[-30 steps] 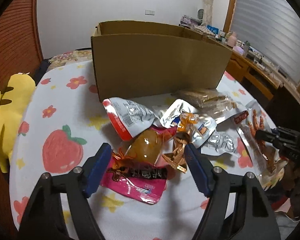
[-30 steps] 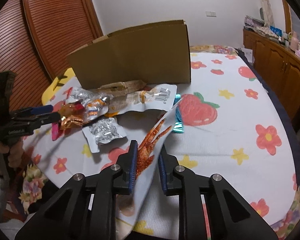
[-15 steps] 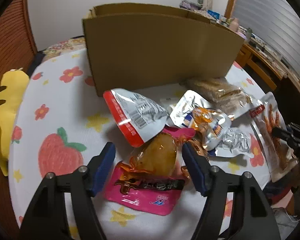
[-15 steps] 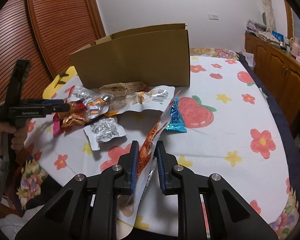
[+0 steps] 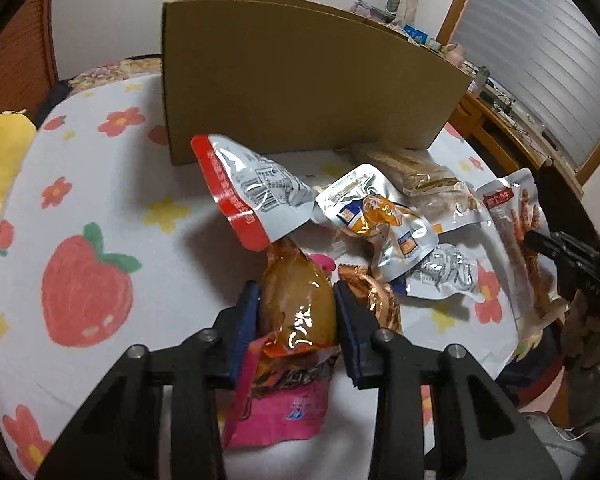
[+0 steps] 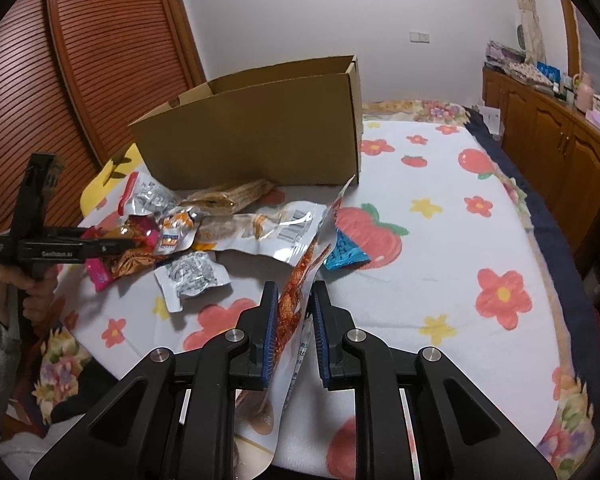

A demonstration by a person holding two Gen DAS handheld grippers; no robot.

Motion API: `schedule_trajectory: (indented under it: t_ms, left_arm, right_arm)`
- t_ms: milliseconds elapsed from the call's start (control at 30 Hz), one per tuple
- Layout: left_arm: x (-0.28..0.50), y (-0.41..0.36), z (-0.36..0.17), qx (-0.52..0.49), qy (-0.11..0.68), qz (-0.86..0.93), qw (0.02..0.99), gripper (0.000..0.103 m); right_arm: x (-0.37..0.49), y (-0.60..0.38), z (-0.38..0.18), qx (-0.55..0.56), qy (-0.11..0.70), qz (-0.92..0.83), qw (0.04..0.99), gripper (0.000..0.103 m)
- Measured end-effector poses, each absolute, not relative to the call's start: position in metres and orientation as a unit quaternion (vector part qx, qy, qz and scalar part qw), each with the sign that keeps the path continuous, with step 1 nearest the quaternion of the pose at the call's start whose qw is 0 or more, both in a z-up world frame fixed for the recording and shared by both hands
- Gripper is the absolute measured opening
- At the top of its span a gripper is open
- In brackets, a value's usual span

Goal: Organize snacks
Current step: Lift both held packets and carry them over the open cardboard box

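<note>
The left gripper (image 5: 296, 308) has just been closing, and its blue pads now press on both sides of an amber snack pouch (image 5: 298, 300) lying on a pink packet (image 5: 288, 408) at the near edge of the snack pile. The right gripper (image 6: 294, 316) is clamped narrowly on a clear packet of red chicken feet (image 6: 296, 296), holding it on edge. Both work over a bed with a flower-and-strawberry sheet (image 6: 440, 280), where an open cardboard box (image 6: 260, 132) stands just behind the pile.
</note>
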State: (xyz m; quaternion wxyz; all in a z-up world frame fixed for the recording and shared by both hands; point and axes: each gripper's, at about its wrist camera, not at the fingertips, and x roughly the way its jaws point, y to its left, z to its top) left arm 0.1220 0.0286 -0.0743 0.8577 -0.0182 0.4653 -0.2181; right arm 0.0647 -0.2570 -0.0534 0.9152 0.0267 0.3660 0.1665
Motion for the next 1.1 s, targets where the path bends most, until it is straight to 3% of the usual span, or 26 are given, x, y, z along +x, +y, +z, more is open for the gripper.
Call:
schedule_trajectory:
  t_ms: [433, 1100]
  left_arm:
    - [0.079, 0.05, -0.046, -0.033, 0.398, -0.179, 0.899, 0.035]
    - [0.088, 0.059, -0.004, -0.043, 0.338, -0.145, 0.929, 0.035]
  right_arm:
    - [0.066, -0.257, -0.047, 0.02, 0.355, 0.168, 0.919, 0.014]
    - [0.075, -0.259, -0.008, -0.004, 0.311, 0.169, 0.935, 0.01]
